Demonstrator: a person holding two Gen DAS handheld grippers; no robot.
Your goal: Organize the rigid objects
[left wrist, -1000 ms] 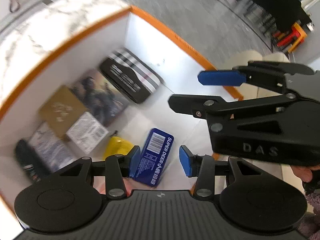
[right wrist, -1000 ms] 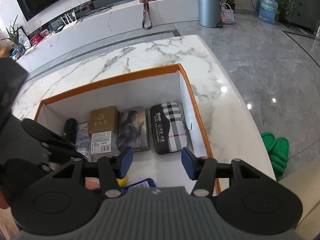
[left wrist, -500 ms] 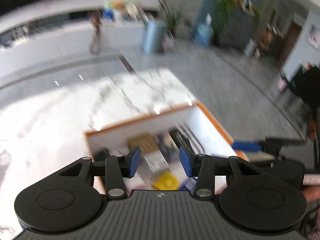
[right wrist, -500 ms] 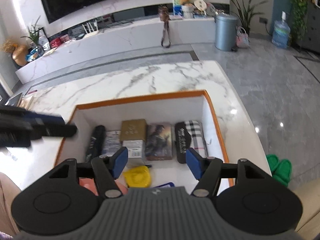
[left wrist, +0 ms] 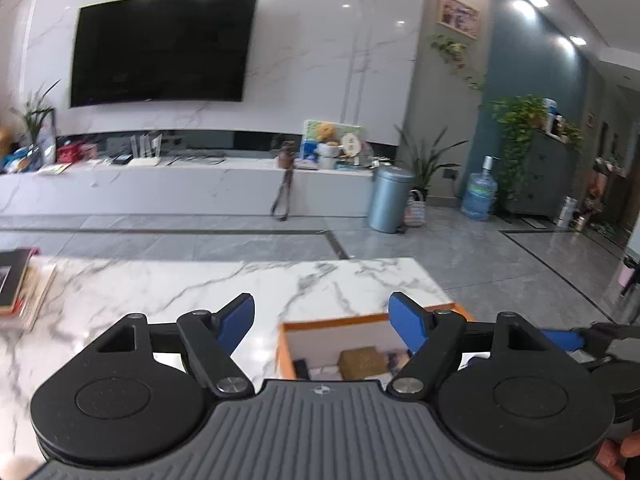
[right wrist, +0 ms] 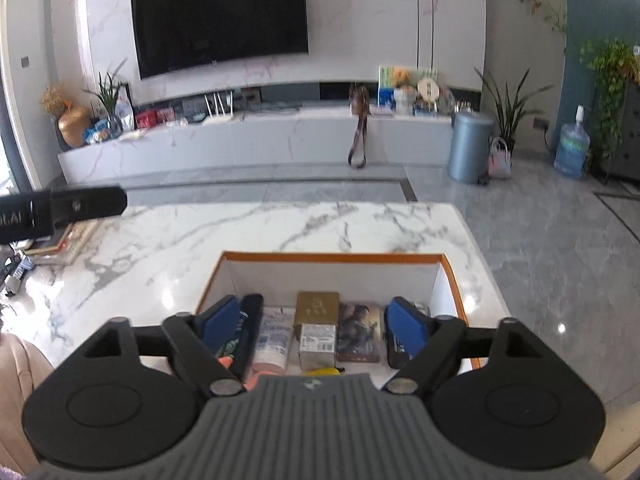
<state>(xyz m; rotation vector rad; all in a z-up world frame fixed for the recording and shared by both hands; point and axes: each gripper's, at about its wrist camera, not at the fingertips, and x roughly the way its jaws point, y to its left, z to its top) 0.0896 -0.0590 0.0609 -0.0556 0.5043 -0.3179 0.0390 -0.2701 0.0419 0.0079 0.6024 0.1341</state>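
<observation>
An orange-rimmed white box (right wrist: 336, 257) sits on the marble table and holds several items: a gold box (right wrist: 317, 307), a picture card box (right wrist: 359, 331), a white tube (right wrist: 275, 338), a dark bottle (right wrist: 249, 320) and a yellow object (right wrist: 323, 371). My right gripper (right wrist: 316, 326) is open and empty above the box's near side. My left gripper (left wrist: 325, 323) is open and empty, raised and level over the table left of the box (left wrist: 332, 322). The gold box (left wrist: 362, 360) shows between its fingers.
A stack of books (left wrist: 20, 288) lies at the table's left edge; it also shows in the right wrist view (right wrist: 64, 240). Beyond the table are grey floor, a TV wall, a metal bin (right wrist: 469, 148) and a water jug (right wrist: 571, 151).
My left gripper rose out of the box, tilted up to level and opened wider. My right gripper pulled back and tilted up, and also opened wider. Both stay empty.
</observation>
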